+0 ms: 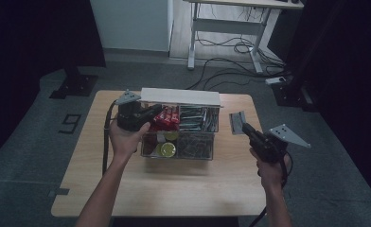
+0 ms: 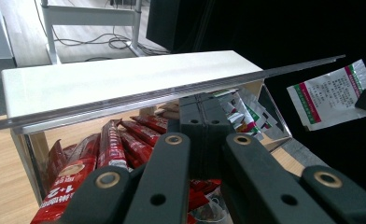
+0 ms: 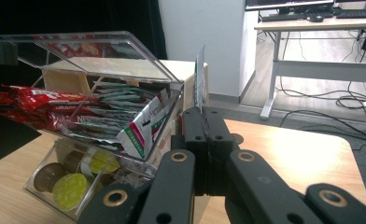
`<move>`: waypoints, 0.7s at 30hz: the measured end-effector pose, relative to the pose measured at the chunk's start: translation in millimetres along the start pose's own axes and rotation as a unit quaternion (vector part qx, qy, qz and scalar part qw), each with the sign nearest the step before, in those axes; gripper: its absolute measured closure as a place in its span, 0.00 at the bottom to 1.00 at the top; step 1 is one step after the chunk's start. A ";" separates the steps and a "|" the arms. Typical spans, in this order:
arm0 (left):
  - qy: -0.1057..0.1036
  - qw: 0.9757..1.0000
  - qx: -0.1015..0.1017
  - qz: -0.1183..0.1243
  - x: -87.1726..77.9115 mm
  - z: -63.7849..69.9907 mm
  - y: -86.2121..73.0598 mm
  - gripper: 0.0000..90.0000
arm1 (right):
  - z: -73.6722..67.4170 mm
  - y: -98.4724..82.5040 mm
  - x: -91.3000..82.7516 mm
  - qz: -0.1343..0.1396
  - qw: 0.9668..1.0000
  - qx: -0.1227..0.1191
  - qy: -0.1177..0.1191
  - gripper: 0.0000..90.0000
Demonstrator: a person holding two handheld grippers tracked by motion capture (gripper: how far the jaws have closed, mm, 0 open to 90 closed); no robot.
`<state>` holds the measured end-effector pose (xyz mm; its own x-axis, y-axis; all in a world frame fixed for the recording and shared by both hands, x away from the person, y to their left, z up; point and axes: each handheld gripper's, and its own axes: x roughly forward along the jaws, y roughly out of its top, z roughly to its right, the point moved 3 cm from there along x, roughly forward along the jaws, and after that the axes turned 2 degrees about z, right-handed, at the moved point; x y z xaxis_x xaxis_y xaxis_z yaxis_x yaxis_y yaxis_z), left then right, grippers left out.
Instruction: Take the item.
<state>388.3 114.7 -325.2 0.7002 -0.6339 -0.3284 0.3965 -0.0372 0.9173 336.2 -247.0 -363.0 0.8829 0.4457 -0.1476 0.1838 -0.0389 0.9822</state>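
Note:
A clear compartment box (image 1: 179, 155) stands mid-table with its lid (image 1: 180, 97) raised. It holds red sachets (image 1: 167, 116), green-and-white sachets (image 1: 198, 118) and yellow-topped pods (image 1: 167, 149). My left gripper (image 1: 156, 111) is shut with nothing seen between its jaws; its tips (image 2: 202, 105) sit just under the lid's edge (image 2: 125, 91), over the red sachets (image 2: 106, 149). To the right of the box, my right gripper (image 1: 246, 128) is shut on a white sachet (image 1: 237, 122) held above the table. That sachet (image 3: 200, 74) stands edge-on from the jaws (image 3: 202, 116), and its printed face (image 2: 328, 91) faces the left gripper.
The wooden table (image 1: 174, 189) has bare surface in front of and beside the box. Beyond it on the floor are a white desk frame (image 1: 231, 26) with loose cables (image 1: 235, 47), a white cabinet (image 1: 131, 23) and dark stands at both sides.

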 end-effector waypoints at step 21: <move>0.000 1.000 0.001 -0.001 1.1 0.4 -0.6 1.00 | 15.6 -26.4 5.8 -0.030 0.999 0.010 -0.016 1.00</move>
<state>388.6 113.8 -326.0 0.6991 -0.6341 -0.3305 0.3971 -0.0400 0.9169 343.3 -257.4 -391.6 0.8835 0.4192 -0.2093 0.2446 -0.0316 0.9691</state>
